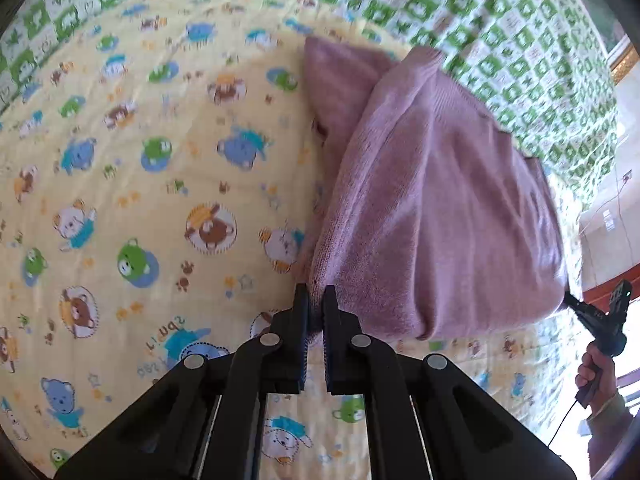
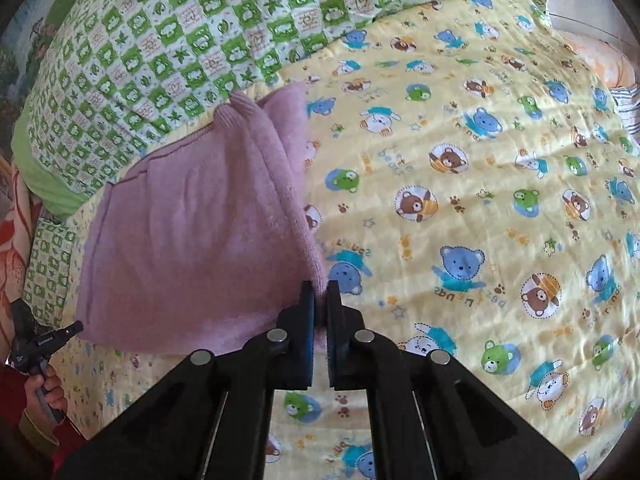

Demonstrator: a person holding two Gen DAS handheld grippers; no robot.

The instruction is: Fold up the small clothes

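on a bed covered by a yellow quilt [image 1: 160, 184] printed with cartoon bears, a small mauve knitted sweater [image 1: 432, 216] lies partly folded, its far side resting against a green and white checked blanket [image 1: 460, 4] bunched along the back

the left gripper [image 1: 316, 300] points steeply down at the near hem of the sweater, jaws closed to a narrow slit with a corner of the knit pinched between them. at the opposite near corner, the right gripper [image 2: 320, 296] is closed in the same way on the hem; from the left wrist view it shows as a small black tool at the far right, held in a person's hand [image 1: 592, 372]. from the right wrist view the sweater [image 2: 200, 232] spreads to the left, with a ribbed cuff or neck lying across its upper part; which of the two it is cannot be told

the step in hand appears to be the grasp of both bottom corners, ready for a fold of the hem toward the top. the next move likely calls for lifting both corners together, keeping them level and evenly spaced so the knit does not sag or twist, then carrying them over and laying the hem down square on the upper part before letting go
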